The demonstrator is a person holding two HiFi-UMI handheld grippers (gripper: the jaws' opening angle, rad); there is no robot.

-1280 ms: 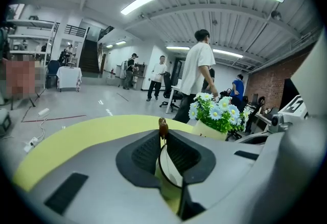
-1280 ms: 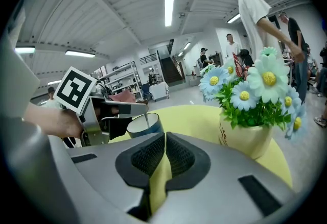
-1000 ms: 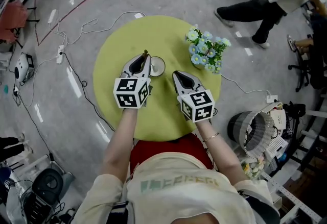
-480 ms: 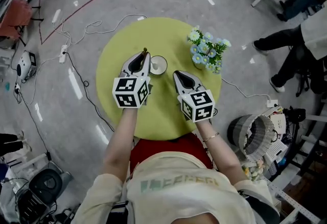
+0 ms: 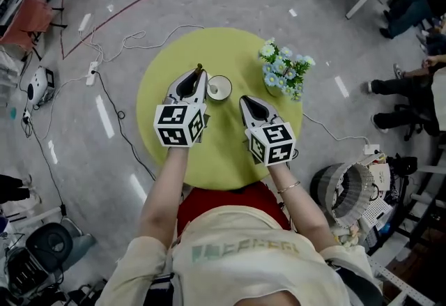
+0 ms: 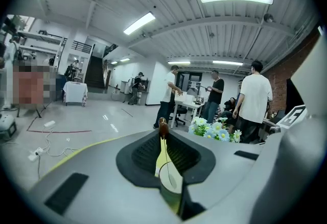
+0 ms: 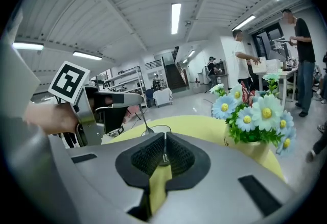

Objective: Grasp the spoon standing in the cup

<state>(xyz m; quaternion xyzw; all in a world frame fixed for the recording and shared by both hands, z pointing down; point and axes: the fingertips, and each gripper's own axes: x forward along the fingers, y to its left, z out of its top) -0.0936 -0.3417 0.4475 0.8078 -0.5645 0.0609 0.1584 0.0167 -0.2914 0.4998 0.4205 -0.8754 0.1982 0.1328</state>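
My left gripper (image 5: 198, 77) is pinched narrow on the thin brown-tipped metal spoon (image 6: 163, 128) leaning in the white round cup (image 5: 229, 90), my right gripper (image 5: 244, 99) closed on nothing; a sideways pull could topple that cup

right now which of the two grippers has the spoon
The left gripper: its fingers are closed on the spoon, beside the cup. The right gripper is closed on nothing.
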